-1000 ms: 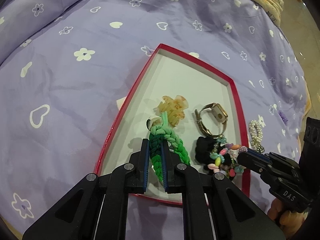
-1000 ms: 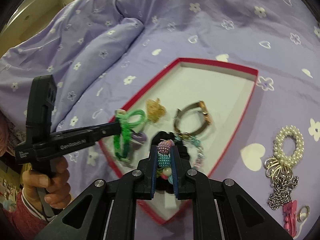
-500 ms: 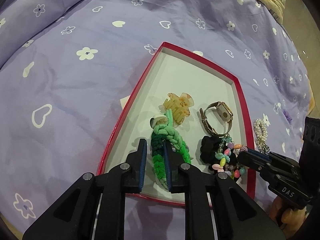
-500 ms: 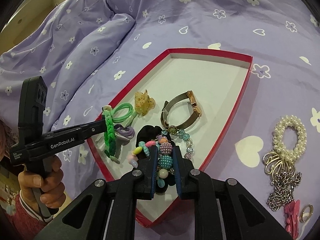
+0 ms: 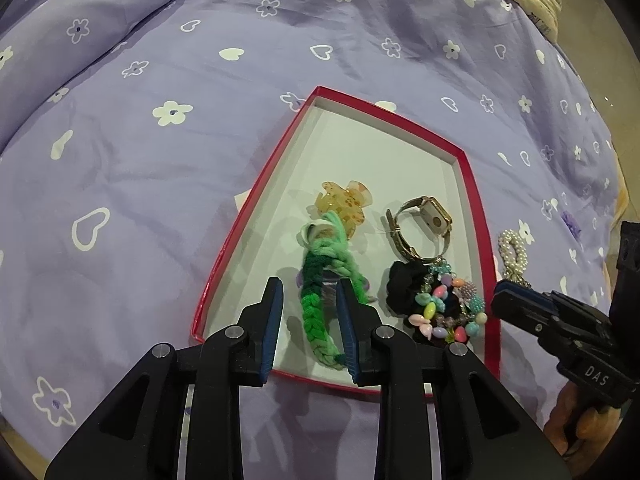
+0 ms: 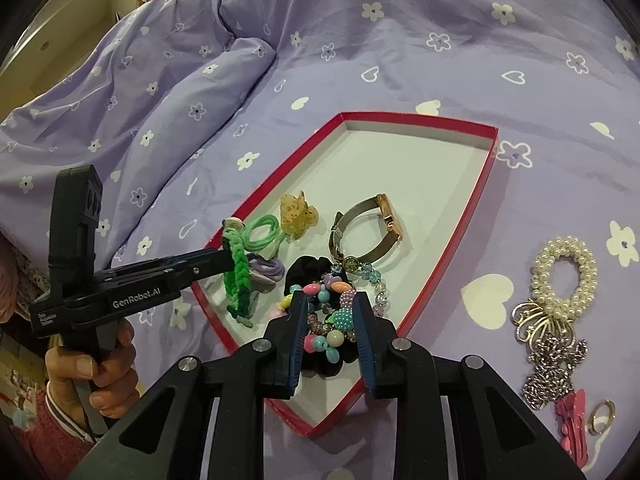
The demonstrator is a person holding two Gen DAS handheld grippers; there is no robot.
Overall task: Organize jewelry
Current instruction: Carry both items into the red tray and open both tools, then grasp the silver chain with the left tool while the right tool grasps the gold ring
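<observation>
The left tool (image 5: 308, 308) is opening, its jaws standing narrowly apart on either side of the braided green yarn hair tie (image 5: 320, 300), which lies free on the floor of the shallow red-rimmed white box (image 5: 248, 224) on the bed; this looks like a release after setting it down. Beside it sit the amber plastic claw clip (image 5: 344, 204) and the gold mesh-band watch (image 5: 420, 228). The right tool (image 6: 330, 332) is opening too, astride the pastel beaded bracelet (image 6: 332, 320) on a black scrunchie (image 6: 316, 360). The white pearl scrunchie (image 6: 564, 272) waits outside on the lilac duvet (image 6: 400, 60), probably next.
</observation>
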